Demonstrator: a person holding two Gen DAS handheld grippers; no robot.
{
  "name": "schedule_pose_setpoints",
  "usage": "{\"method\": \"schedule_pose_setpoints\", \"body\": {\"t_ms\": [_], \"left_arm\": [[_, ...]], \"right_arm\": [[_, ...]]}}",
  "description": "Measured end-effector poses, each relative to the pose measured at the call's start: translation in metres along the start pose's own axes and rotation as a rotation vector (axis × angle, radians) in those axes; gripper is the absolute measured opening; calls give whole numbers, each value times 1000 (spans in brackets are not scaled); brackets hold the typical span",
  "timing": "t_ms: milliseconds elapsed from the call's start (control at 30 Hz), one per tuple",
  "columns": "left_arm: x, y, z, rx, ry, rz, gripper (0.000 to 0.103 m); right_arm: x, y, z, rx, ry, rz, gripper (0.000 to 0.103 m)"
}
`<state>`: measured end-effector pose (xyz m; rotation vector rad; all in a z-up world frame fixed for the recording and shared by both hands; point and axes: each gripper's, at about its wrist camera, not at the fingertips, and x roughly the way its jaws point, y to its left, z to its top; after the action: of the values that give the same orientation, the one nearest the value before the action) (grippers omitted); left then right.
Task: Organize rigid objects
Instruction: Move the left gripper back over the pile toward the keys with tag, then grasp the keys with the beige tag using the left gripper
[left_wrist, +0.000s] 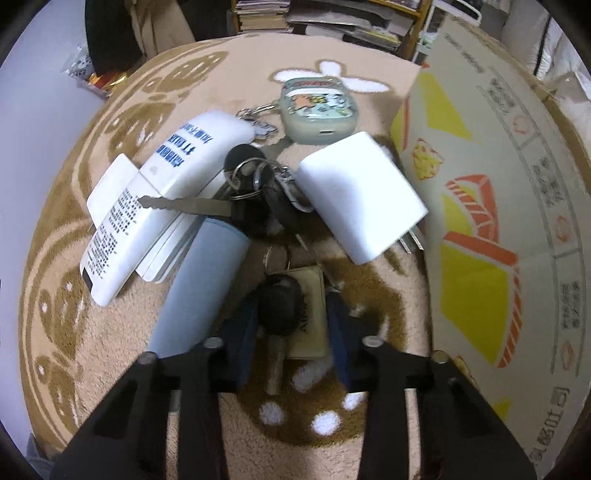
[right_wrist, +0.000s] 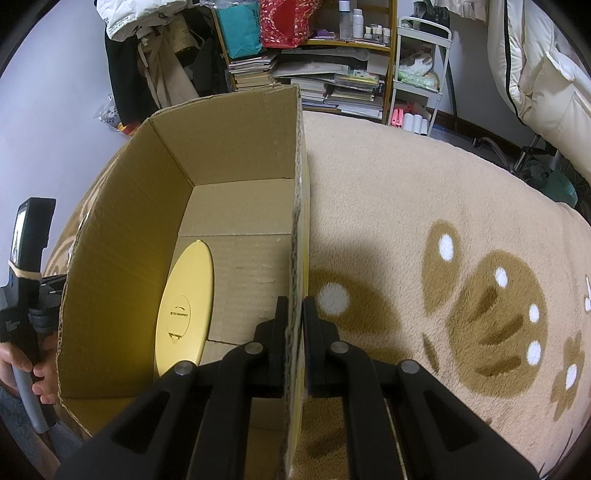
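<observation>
Left gripper (left_wrist: 291, 325), seen from its own wrist camera, with its two blue-padded fingers (left_wrist: 240, 343) spread apart on either side of a black key fob (left_wrist: 279, 308) and a beige square tag (left_wrist: 306, 317); whether the pads touch either one cannot be told. Just beyond lies a cluster of small items on a beige patterned rug (left_wrist: 110, 147): a bunch of keys (left_wrist: 247, 184), a light blue cylinder (left_wrist: 199, 288), a white box with blue print (left_wrist: 166, 199) resting on white cards (left_wrist: 110, 184), a white charger plug (left_wrist: 358, 195) and a pale green cartoon case (left_wrist: 317, 110) on a chain. The printed outer wall of a cardboard box (left_wrist: 480, 221) stands just beside the plug. Right gripper (right_wrist: 294, 314), in the right wrist view, with its fingers closed tightly on the upper edge of the cardboard box's near wall, one inside and one outside. Inside the box a yellow oval object (right_wrist: 188, 302) leans against the left wall. A person's hand (right_wrist: 26, 365) appears at the left edge.
</observation>
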<state>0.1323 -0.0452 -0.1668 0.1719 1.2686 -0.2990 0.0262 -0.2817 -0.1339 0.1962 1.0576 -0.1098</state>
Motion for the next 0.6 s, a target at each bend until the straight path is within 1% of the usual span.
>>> {"method": "schedule_pose_setpoints", "body": {"t_ms": [33,67,133,167,300,367,467,600], "left_arm": [[-3,-2,-1,0,-16,2,20],[-7,-2,-3,-1,-37,7,19],[-12,-2,-4,-3,-57,31,11],[-14,-2,-4,-3,-65,37,10],[-22,-2,-4,-4,-86,17,9],[-27,-5,-5,9,-96,32,9],[-40,-13,-5,29,-115,29,9],[-62,-23,-6,53,-163,10,9]], "right_arm": [[0,-1,0,-2,-1,-1,8],[-1,-1,1,-2,-1,-1,8],[0,-1,1,-3,-1,-2,8],[-1,-1,1,-2,0,-1,8],[-1,-1,1,-1,0,0,8],[-1,-1,1,-3,0,-1,8],[0,-1,1,-2,0,-1,8],[-1,-2,1,-2,0,-1,8]]}}
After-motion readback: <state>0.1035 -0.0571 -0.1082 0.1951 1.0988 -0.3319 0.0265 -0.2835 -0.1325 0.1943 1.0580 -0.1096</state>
